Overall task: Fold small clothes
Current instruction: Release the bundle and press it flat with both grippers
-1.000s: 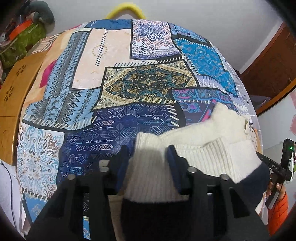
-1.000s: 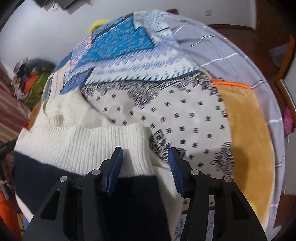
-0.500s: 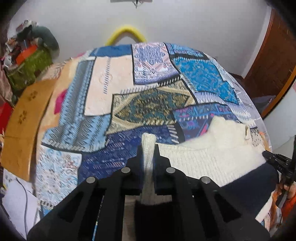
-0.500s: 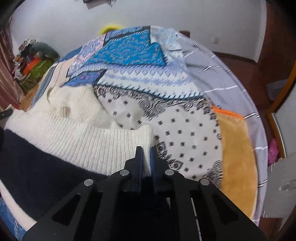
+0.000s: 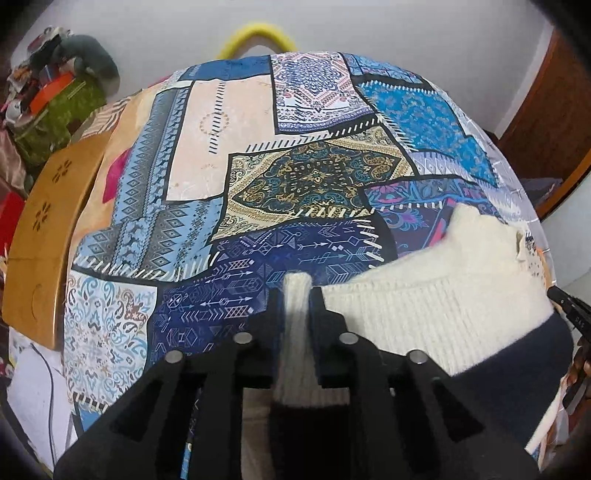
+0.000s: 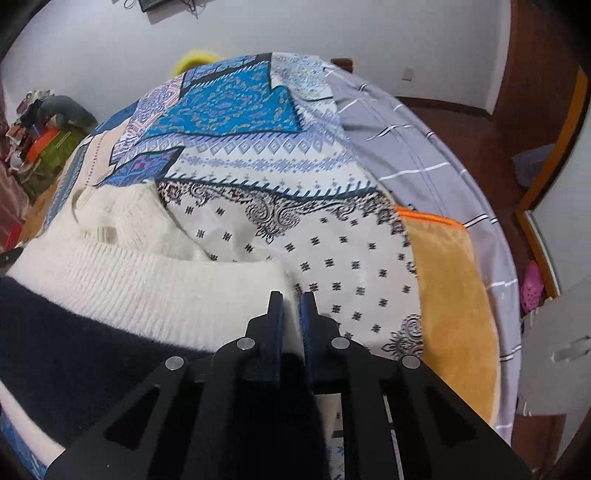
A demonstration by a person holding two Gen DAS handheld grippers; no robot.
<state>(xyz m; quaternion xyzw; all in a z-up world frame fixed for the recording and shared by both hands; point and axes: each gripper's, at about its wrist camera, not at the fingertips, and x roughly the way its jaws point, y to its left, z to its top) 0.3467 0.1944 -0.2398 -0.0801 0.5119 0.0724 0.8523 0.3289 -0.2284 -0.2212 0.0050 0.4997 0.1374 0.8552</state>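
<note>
Left wrist view: left gripper (image 5: 297, 295), jaws clamped on a pinched fold of the cream ribbed hem of the sweater (image 5: 436, 295); the jaws have just eased slightly apart, with the knit still pressed between them. Sweater: cream knit with a navy band, lying at the near edge of the bed on the patchwork bedspread (image 5: 288, 177). Surroundings, same view: curved wooden board (image 5: 48, 236) along the left side of the bed; yellow arched object (image 5: 258, 35) behind the far edge; pile of assorted goods on a green cloth (image 5: 55, 99) at upper left; wooden door (image 5: 554, 110) at right; the other tool's black tip (image 5: 569, 306) at the right edge, bearing small white lettering too blurred to read.

Right wrist view: right gripper (image 6: 291, 299), jaws drawn together on the corner of the sweater's (image 6: 147, 273) cream hem. Surroundings: grey striped sheet (image 6: 424, 155) beyond the bedspread; ochre plush blanket (image 6: 450, 302) with orange edging, just right of the gripper; pink shoe (image 6: 532, 280) on the floor. No obstruction lies on the bedspread ahead of either gripper. No brand or label legible.
</note>
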